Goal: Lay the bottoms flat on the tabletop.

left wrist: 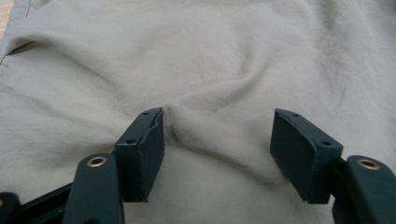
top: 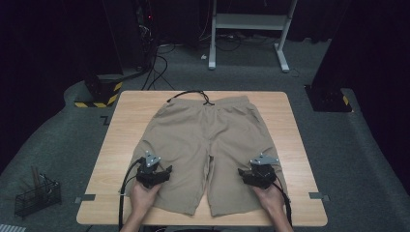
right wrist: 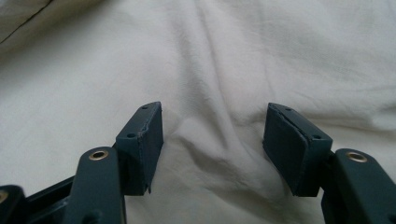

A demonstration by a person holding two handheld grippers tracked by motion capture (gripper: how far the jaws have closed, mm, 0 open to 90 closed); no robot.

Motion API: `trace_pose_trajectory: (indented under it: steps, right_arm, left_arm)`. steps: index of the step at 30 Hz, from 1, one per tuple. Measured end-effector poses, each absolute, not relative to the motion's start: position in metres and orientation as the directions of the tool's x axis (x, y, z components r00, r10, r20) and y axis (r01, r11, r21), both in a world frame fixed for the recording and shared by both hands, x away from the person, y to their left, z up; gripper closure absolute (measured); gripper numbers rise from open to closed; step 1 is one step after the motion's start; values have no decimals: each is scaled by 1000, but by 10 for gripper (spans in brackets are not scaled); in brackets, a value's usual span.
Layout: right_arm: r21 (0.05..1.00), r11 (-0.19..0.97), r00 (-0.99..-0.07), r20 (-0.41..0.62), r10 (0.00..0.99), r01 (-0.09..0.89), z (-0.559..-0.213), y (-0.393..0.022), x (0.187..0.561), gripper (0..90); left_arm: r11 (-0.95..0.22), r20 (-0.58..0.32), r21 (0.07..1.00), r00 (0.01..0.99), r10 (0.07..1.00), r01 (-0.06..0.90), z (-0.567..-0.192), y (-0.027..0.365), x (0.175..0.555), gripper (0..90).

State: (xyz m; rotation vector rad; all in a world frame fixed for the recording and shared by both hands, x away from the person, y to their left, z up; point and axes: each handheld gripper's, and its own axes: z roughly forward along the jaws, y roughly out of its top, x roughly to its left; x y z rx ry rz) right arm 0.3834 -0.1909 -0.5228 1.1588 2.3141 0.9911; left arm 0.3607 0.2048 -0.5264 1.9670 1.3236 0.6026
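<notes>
A light wooden tabletop [top: 285,145] with rounded corners stands on grey carpeted floor [top: 358,159]. Spread flat on it lies a pair of beige shorts [top: 205,140], waistband toward the far edge and both leg openings toward the near edge, the legs lying side by side with a narrow gap between them. A black drawstring [top: 191,94] loops out from the waistband across the bare wood near the far edge. Bare wood shows on both sides of the shorts. The fabric is softly wrinkled.
</notes>
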Motion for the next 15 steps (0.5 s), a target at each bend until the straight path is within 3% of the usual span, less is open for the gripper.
trace_pose_trajectory:
  steps: [15]
  right_arm:
    - [728, 414, -594, -12, 805, 546, -523, -191, 383, 383]
  left_arm:
    - [-248, 6, 750, 369, 930, 613, -526, 205, 361, 334]
